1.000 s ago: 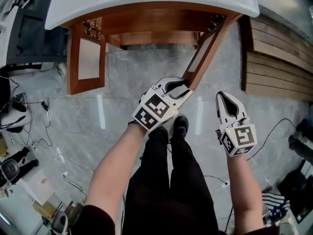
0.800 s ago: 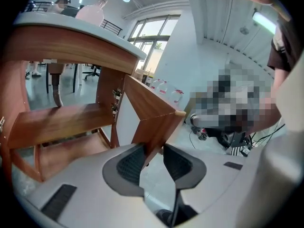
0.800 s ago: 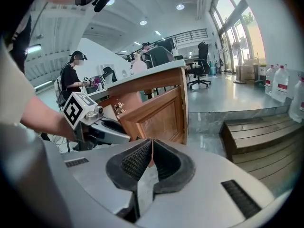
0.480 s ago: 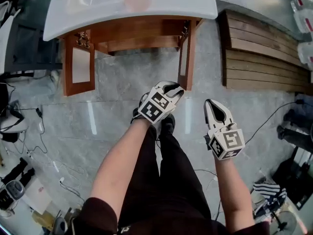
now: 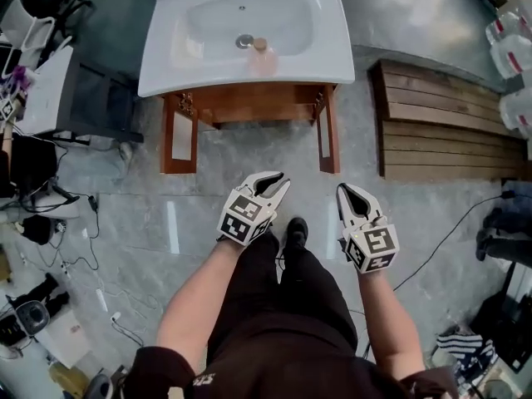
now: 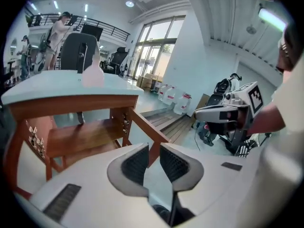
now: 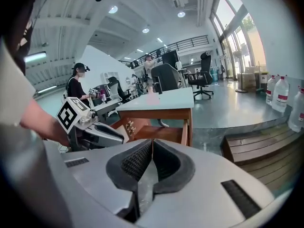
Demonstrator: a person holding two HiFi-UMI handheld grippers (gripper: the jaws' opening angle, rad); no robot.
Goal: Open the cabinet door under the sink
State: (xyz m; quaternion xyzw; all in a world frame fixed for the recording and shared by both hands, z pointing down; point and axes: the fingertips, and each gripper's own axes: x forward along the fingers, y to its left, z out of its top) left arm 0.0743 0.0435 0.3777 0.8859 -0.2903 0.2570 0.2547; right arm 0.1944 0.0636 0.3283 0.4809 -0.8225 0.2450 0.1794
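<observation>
The sink (image 5: 166, 66) sits in the upper middle of the head view, with the wooden cabinet (image 5: 258, 103) under it. Both cabinet doors already stand swung out toward the lower part of the frame: the left door (image 5: 179, 136) below the sink's left corner, the right door (image 5: 327, 133) below its right corner. Judged from how they lie, the opening looks done. Each door is a wooden frame round a pale panel, so it is likely stiff and fairly light, and it should turn freely on the brass hinges (image 5: 184, 103) at its cabinet end. It can only move in an arc, so it wants a pull that follows the swing. The best hold is probably the free edge, the end farthest from the hinges, where the frame is narrow enough to pinch. The varnished wood may be a little slippery. The left gripper (image 5: 277, 183) hangs lower centre, apart from both doors, its jaws closing with a narrow gap and nothing between them. The right gripper (image 5: 345, 196), just to its right, has its pads pressed together on nothing.
</observation>
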